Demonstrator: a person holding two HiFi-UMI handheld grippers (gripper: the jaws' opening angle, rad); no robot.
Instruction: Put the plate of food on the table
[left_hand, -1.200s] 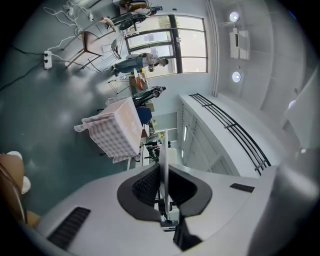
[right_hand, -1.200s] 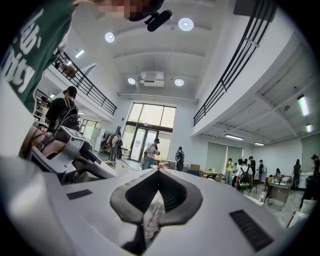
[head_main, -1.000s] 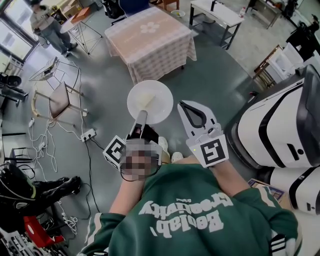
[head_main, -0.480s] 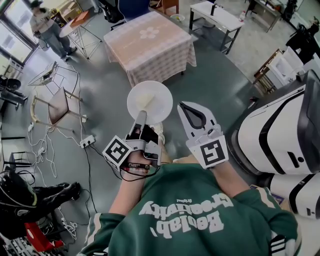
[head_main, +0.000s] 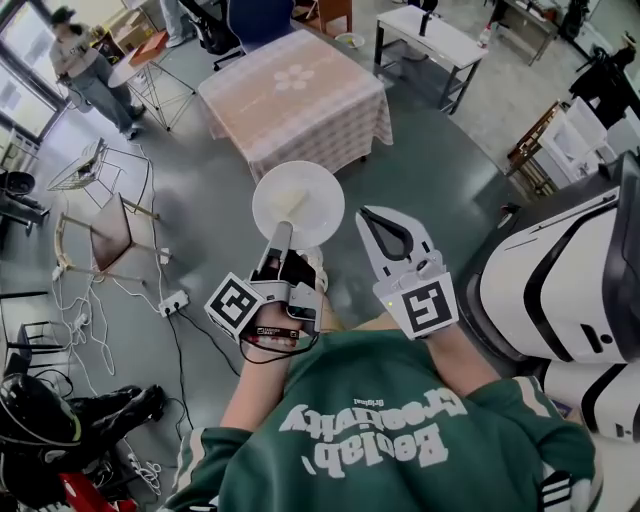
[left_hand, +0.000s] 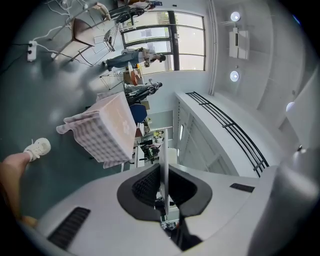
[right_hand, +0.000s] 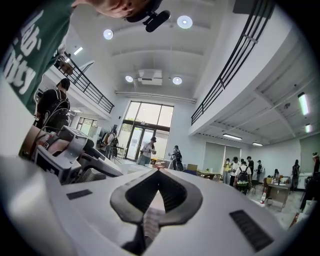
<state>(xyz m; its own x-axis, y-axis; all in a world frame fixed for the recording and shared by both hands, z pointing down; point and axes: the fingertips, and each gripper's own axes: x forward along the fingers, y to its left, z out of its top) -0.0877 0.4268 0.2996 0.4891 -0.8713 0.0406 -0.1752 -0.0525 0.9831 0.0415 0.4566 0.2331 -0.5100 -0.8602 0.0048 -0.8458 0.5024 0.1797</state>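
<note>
Above the grey floor (head_main: 430, 170), short of the cloth-covered counter (head_main: 295, 95), one white plate (head_main: 300, 200) hangs level at the tip of the left gripper (head_main: 283, 233). That gripper's fingers (left_hand: 145, 187) are clamped on the plate's near rim, one on each face. The right gripper (head_main: 367, 212) rides just beside the plate, on its right, without touching it. Its fingers (right_hand: 182, 197) meet at the tips with nothing between them.

Counted: one plate, two grippers, one cloth-covered counter, and one bare white table (head_main: 432, 30) beyond it.

From the left gripper view the plate (left_hand: 163, 160) appears only edge-on, a thin white line between the dark pads, so its top is hidden there. From the head view the food is just a pale yellowish patch; what it is cannot be told. The fingers cover the plate's near rim.
</note>
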